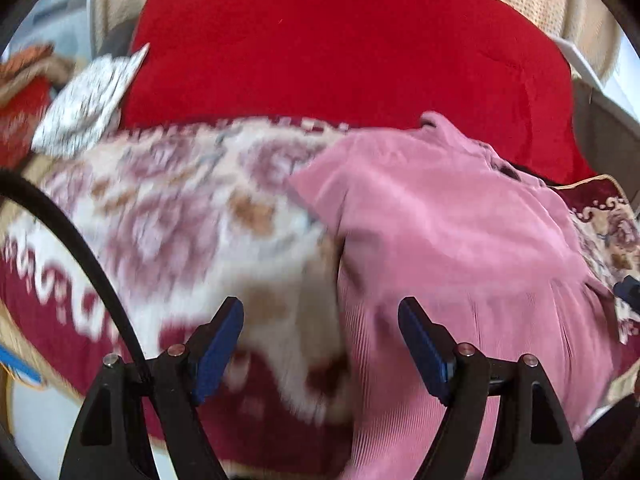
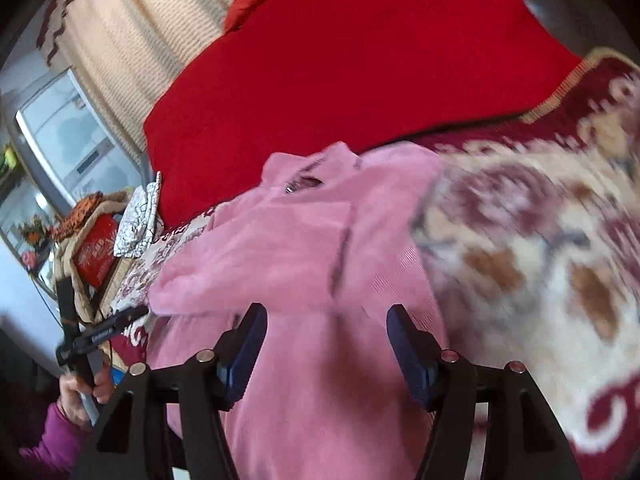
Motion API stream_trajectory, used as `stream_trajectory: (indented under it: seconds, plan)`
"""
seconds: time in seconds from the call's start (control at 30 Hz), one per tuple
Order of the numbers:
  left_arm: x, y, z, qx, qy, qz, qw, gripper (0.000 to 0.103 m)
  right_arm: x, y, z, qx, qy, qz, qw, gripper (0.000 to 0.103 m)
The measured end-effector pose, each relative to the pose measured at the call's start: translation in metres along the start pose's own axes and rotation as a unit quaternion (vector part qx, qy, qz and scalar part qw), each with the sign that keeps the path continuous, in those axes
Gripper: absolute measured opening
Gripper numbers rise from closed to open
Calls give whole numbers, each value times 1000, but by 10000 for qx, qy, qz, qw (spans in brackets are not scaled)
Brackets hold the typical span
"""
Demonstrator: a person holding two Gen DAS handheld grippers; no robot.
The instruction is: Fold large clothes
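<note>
Two grippers, jaws apart, above one pink garment.

Left gripper (image 1: 320,344) open and empty, over the left edge of the pink corduroy garment (image 1: 452,240), half above the patterned blanket (image 1: 172,208). Right gripper (image 2: 326,348) likewise spread, gripping nothing, directly above the garment (image 2: 280,248). Garment spread on the blanket, collar toward the red cushion (image 1: 340,48) at the far edge. Both views blurred.
</note>
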State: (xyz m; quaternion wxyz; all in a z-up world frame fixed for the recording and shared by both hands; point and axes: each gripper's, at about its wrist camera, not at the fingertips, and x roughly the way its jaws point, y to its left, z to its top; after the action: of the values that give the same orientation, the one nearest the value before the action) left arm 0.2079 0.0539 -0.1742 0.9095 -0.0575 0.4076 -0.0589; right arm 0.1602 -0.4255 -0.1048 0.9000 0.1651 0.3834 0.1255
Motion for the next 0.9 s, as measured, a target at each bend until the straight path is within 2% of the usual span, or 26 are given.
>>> stream_trajectory:
  seconds: [0.2, 0.33, 0.43, 0.53, 0.6, 0.63, 0.7, 0.83, 0.9]
  plan:
    - [-15, 19, -62, -495, 397, -359, 9973, 80, -38, -29, -34, 317, 296, 82, 9990, 67]
    - [-13, 20, -94, -819, 736, -722, 9913, 78, -47, -44, -52, 569, 529, 101, 9969, 67]
    - [-14, 19, -108, -918, 807, -840, 9889, 56, -43, -49, -63, 749, 689, 278, 9944, 67]
    - [-13, 18, -111, -923, 848, -808, 9888, 56, -36, -44, -71, 631, 777, 118, 9949, 68]
    - [-7, 15, -113, -823, 1020, -917, 9871, 61, -32, -36, -75, 519, 837, 100, 9951, 68]
    - [-3, 12, -115, -790, 1144, -886, 9863, 66, -33, -33, -77, 450, 853, 173, 9952, 68]
    - [1, 8, -117, -778, 1219, -895, 9854, 66, -35, -25, -79, 326, 886, 437, 9946, 68]
    - [10, 2, -118, -633, 1340, -923, 9846, 66, -47, -31, -77, 270, 600, 13, 9978, 68]
    - [12, 1, -115, -713, 1227, -1040, 9844, 66, -50, -39, -75, 375, 508, -224, 9978, 68]
